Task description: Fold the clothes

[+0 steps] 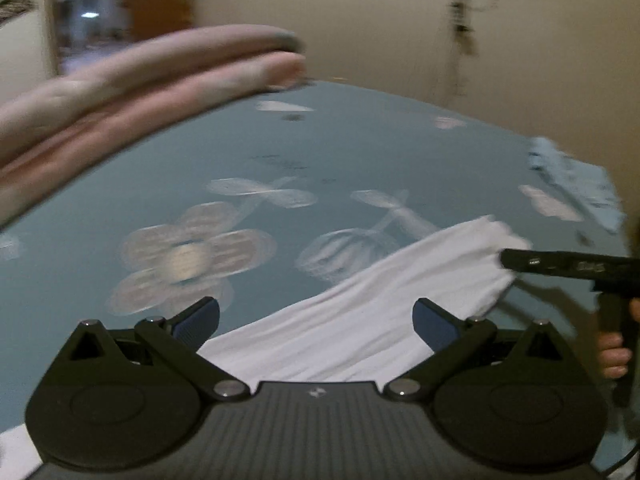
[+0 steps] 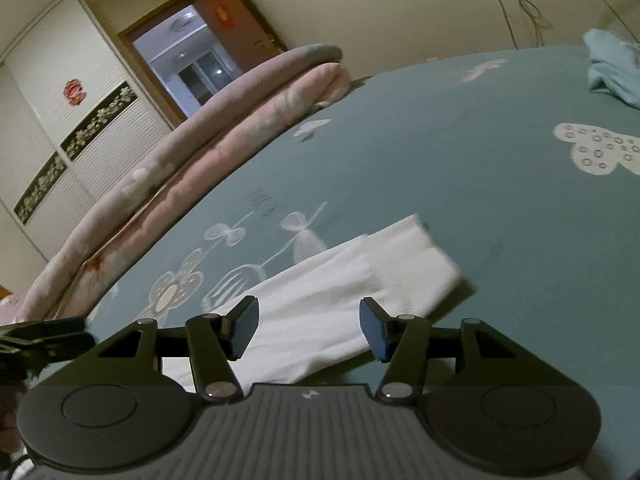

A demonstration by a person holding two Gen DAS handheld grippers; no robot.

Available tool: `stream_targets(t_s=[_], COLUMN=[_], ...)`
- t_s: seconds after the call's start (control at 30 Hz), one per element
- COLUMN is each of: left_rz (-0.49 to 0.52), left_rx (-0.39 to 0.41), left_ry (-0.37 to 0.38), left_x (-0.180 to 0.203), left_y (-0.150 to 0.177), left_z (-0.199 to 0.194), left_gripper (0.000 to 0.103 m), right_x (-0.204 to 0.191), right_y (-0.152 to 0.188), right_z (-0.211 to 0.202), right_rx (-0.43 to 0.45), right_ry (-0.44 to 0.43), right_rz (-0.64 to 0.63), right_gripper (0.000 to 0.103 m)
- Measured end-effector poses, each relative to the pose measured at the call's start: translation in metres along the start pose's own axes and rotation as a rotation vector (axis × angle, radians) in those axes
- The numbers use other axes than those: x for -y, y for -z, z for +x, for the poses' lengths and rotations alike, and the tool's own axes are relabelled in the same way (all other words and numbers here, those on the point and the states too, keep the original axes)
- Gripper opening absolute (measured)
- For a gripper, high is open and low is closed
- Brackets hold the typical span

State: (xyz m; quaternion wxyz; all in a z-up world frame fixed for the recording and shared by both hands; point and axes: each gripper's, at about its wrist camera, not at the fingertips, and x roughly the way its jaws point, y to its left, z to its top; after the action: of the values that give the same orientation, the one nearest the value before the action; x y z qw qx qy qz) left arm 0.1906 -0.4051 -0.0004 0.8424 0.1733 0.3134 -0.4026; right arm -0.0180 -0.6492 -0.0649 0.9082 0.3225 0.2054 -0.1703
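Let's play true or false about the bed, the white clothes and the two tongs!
1. The white garment lies on a teal bedsheet with flower prints. True.
2. The left tongs are clamped shut on the garment. False: they are open, holding nothing.
3. A folded pink quilt lies along the bed's far side. True.
4. The right tongs are lifting a red sock. False: they are open and empty above the white garment.
5. A light blue cloth lies at a far corner of the bed. True.

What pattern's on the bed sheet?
Teal bed sheet with white flowers and butterflies; clearest in the right wrist view.
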Motion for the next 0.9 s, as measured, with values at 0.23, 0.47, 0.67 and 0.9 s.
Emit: stream_targets(t_s=[0.23, 0.47, 0.67, 0.9], left_rz=[-0.159, -0.281, -0.399, -0.385], left_rx=[-0.017, -0.055, -0.146, -0.274], left_ry=[-0.134, -0.235, -0.155, -0.063], left_x=[-0.067, -0.11, -0.119, -0.092], left_y=[0.061, 0.135, 0.21, 0.267], left_z=[-0.11, -0.214, -0.24, -0.227], left_gripper=[0.102, 0.102, 0.102, 0.102], right_x=[-0.053, -0.121, -0.199, -0.269], right_y=[0.026, 0.029, 0.038, 0.08], right_z=[-0.011, -0.053, -0.117, -0.158], right_rx=[0.004, 0.081, 0.122, -0.021], right_ry=[-0.059, -0.041, 0.014, -0.027], right_rz=[-0.095, -0.242, -0.416, -0.593], right_gripper=[0.062, 0.062, 0.067, 0.074])
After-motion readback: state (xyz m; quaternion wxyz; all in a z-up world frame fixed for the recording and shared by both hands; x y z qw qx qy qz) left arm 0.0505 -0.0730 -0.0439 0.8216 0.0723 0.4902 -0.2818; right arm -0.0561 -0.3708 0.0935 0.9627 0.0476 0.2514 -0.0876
